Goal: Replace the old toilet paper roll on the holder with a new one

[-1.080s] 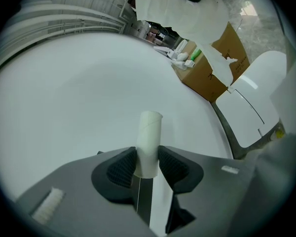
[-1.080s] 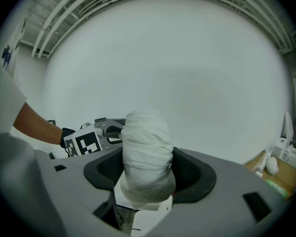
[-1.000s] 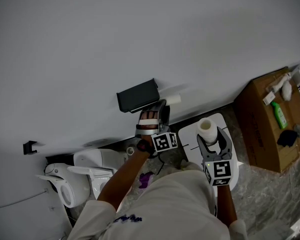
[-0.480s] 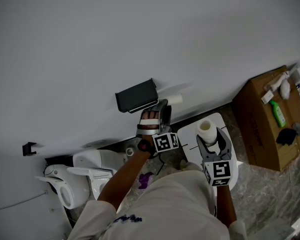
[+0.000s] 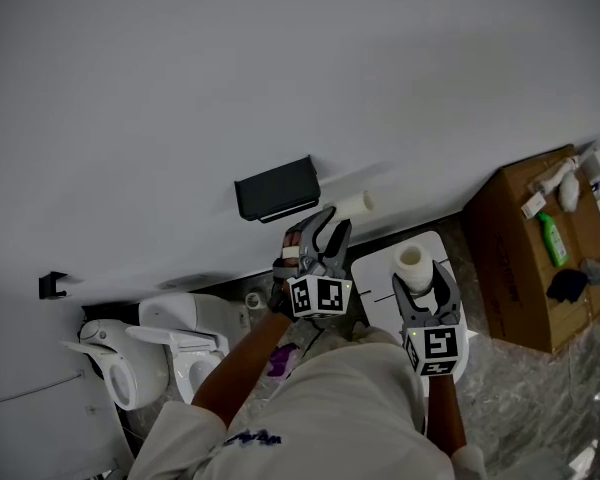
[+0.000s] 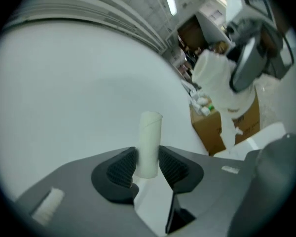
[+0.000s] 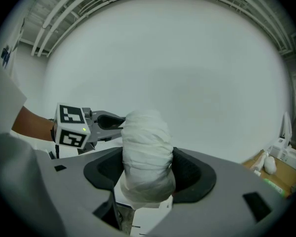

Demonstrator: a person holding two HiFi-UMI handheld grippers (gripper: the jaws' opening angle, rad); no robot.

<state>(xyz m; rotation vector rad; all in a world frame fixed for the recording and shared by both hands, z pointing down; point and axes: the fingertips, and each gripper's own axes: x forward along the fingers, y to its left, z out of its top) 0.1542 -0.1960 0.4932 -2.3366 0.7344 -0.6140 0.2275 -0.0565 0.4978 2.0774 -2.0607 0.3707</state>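
A bare cardboard tube (image 6: 149, 144) stands between the pads of my left gripper (image 6: 148, 168), which is shut on it. In the head view this tube (image 5: 354, 206) sticks out past the left gripper (image 5: 334, 224), just right of the black holder (image 5: 277, 189) on the wall and clear of it. My right gripper (image 5: 420, 274) is shut on a full white toilet paper roll (image 5: 412, 258), held upright lower right of the holder. The roll (image 7: 147, 154) fills the right gripper (image 7: 147, 171) jaws; the left gripper (image 7: 104, 122) shows beyond it.
A toilet (image 5: 140, 353) stands at the lower left by the wall. A white stand (image 5: 375, 268) lies under the right gripper. A cardboard box (image 5: 525, 258) with bottles sits at the right. A small black hook (image 5: 50, 285) is on the wall, far left.
My left gripper has rolled and drawn a little away from the holder, carrying the cardboard tube with it. The right gripper and its roll have kept still.
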